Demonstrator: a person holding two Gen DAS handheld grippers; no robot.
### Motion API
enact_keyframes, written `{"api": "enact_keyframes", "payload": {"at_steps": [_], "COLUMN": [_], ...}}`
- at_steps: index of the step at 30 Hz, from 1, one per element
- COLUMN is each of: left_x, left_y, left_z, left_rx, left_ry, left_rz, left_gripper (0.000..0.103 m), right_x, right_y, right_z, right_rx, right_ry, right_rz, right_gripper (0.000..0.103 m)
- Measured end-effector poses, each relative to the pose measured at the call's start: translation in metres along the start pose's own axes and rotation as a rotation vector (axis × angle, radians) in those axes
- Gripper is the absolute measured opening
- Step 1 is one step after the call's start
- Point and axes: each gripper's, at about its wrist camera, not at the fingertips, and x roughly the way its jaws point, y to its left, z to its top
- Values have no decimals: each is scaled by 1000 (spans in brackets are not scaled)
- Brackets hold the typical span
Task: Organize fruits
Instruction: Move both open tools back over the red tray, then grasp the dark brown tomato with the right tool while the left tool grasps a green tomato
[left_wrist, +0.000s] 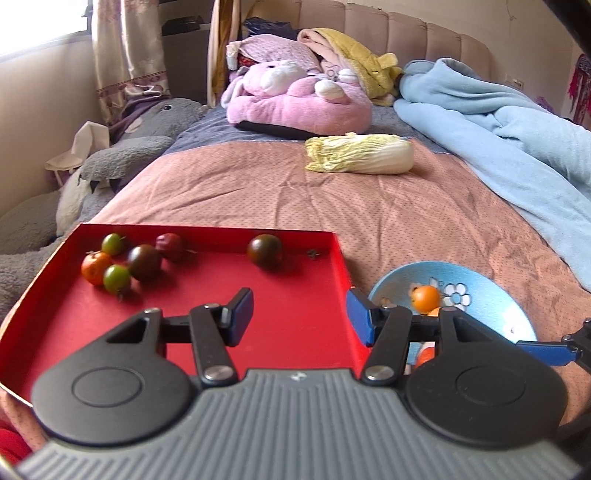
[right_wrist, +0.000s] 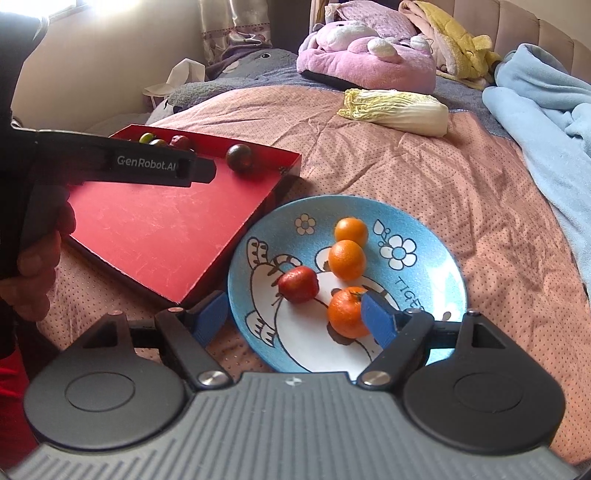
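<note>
My left gripper (left_wrist: 300, 317) hovers open over the bare near half of the red tray (left_wrist: 295, 343), with nothing between its fingers. A dark tomato (left_wrist: 264, 250) lies at the tray's far wall. Several small fruits, green, red, dark and orange (left_wrist: 95, 268), cluster in its far left corner. My right gripper (right_wrist: 295, 315) stands open low over the blue cartoon plate (right_wrist: 436, 236). The plate holds three oranges and a red fruit (right_wrist: 298, 284). The nearest orange (right_wrist: 343, 312) lies right beside the right blue finger (right_wrist: 376, 319); the left finger stays outside the rim.
Tray and plate sit side by side on a pink dotted bedspread (right_wrist: 406, 155). A napa cabbage (left_wrist: 364, 154) lies farther back, with a pink plush toy (left_wrist: 295, 99) behind it. A blue blanket (left_wrist: 517, 122) is heaped on the right. A grey plush (left_wrist: 122, 155) lies at the left edge.
</note>
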Motion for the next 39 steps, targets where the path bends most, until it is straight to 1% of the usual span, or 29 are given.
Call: {"api": "enact_keyframes", "payload": {"at_steps": [4,7,13,19,23,26,28,30,34,36,39], "left_x": [3,2,0,-4,-1,0,4,11,22,28,36], "left_y": [17,29,45,61,80,89,91,91,97,101,105], "left_z": [-4,-3,-4,-4,3,7,6,3,4,5,5], "left_rx": [-34,-66,-89,-86,-119,-121,-124,-124,-143,-160,-186], "left_ry": [16,9,20,31,64,59,62,78,84,94,112], "left_rz": [32,62,124,175,194,217,242,275,313,323,350], "left_gripper": [58,58,58,58,58,58,58,58,58,58,58], "right_x": [4,8,17,34,50,67,81,96,124,137,155], "right_y": [9,14,30,45,53,58,60,61,59,58,58], "right_z": [3,8,21,43,60,78,91,103,124,132,139], "right_rx": [-13,-18,-31,-28,-33,-34,-35,-29,-11,-5,-3], "right_ry": [3,-3,-16,-33,-38,-46,-47,-47,-32,-26,-6], "right_rz": [16,23,52,78,81,80,77,75,74,68,82], "right_gripper": [83,83,83,83,83,83,81,77,66,66,63]}}
